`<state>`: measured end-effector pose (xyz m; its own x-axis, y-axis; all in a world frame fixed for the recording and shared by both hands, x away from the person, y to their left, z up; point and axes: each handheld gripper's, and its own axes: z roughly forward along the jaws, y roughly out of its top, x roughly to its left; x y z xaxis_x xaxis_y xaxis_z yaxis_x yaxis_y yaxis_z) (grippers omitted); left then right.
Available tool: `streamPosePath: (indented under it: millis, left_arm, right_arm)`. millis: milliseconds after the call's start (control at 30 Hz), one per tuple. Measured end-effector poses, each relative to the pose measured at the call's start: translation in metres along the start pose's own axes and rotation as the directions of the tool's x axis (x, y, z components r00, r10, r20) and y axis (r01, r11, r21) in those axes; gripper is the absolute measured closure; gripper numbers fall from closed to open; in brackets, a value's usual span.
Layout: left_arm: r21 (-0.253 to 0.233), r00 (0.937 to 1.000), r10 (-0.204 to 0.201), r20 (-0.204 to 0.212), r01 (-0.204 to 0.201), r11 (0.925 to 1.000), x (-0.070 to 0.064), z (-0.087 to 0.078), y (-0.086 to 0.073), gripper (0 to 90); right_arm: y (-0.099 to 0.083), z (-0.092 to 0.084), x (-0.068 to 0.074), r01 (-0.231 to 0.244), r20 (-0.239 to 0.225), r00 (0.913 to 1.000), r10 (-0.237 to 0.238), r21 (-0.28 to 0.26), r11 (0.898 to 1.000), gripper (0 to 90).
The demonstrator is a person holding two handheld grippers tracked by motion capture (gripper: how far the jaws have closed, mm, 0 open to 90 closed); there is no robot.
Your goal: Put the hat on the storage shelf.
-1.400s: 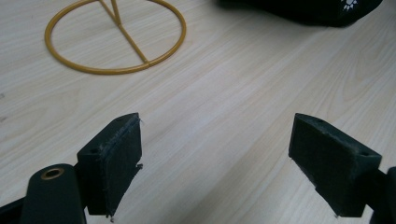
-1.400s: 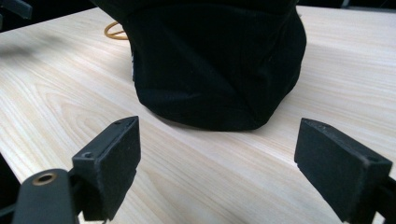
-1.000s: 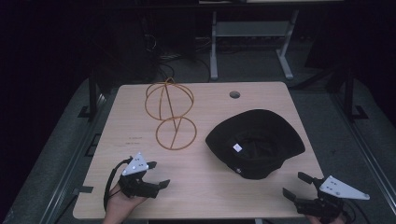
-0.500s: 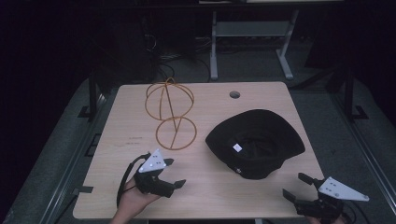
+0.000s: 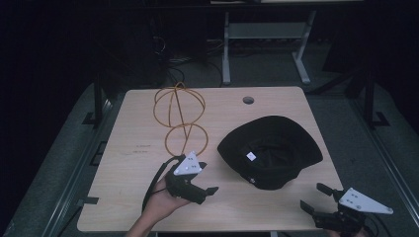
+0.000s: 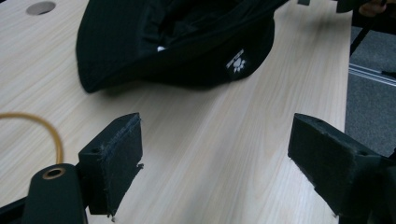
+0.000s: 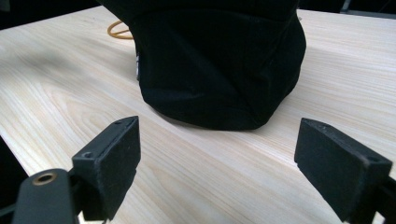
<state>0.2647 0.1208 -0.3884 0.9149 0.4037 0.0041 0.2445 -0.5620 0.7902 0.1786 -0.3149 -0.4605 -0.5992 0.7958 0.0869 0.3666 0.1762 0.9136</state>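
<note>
Black pads: the left gripper [image 5: 210,183] has its jaws spread wide with nothing between them, only bare table top under the gap; the left hand [image 5: 160,200] grips it from below.
Left gripper position: over the near middle of the table [image 5: 123,163], jaws aimed toward the hat, close to it but apart from it.
Right gripper: the right gripper [image 5: 316,198] sits at the near right corner of the table, jaws wide apart and holding nothing, aimed at the hat from the front.
Hat: the black bucket hat [image 5: 271,150] lies upside down on the right half of the table, opening up, a small white label inside; in the left gripper view a white logo shows on its side [image 6: 187,42].
Wire stand: an orange wire hat stand [image 5: 180,117] stands on the table left of the hat, just beyond the left gripper, its ring base flat on the wood.
Table detail: a round cable hole [image 5: 248,100] near the far edge.
</note>
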Motion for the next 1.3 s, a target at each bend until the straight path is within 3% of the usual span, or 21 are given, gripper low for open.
streamPosePath:
  millis: [667,900,1233,1300]
  left_arm:
    - [0.026,0.9955,0.080,0.051,-0.082,0.9963,-0.004,0.040,0.046,19.3]
    - [0.053,0.9917,0.122,0.040,-0.124,0.9909,-0.003,0.054,0.059,20.9]
    - [0.034,0.9923,0.120,0.032,-0.121,0.9921,-0.002,0.060,0.067,22.7]
    - [0.059,0.9898,0.139,0.032,-0.140,0.9883,-0.003,0.064,0.070,23.4]
  right_arm:
    - [0.001,0.003,-0.006,-0.014,-0.004,0.9999,0.014,-0.007,1.000,14.0]
    - [0.001,0.004,-0.006,-0.010,-0.010,0.9999,0.010,0.002,1.000,14.0]
    - [0.001,0.004,-0.007,-0.008,-0.012,0.9999,0.008,-0.001,1.000,14.0]
    - [0.001,0.004,-0.007,-0.008,-0.014,0.9999,0.008,0.000,1.000,14.1]
